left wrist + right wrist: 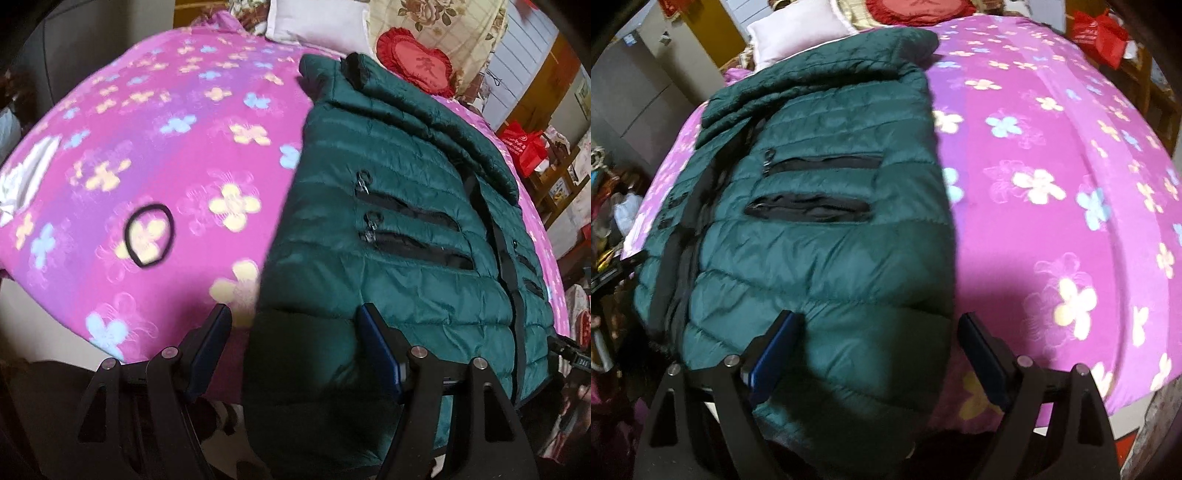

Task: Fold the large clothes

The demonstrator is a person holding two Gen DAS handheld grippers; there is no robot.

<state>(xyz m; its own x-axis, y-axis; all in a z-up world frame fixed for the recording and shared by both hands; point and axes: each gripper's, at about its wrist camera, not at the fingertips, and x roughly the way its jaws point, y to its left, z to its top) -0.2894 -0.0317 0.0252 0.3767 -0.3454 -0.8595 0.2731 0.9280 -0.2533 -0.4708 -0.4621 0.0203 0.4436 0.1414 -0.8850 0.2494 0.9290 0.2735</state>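
Bare pink bedspread [1052,229] either side of the green jacket [820,236]; hair tie [149,235], pillows [317,22] beyond.

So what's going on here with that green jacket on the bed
A person is folding a dark green puffer jacket laid out on a bed with a pink flowered cover. Each hand holds a gripper. The left gripper and the right gripper both hang over the jacket's near hem, one at each side edge, jaws open and holding nothing yet. A black hair tie lies on the cover beside it.
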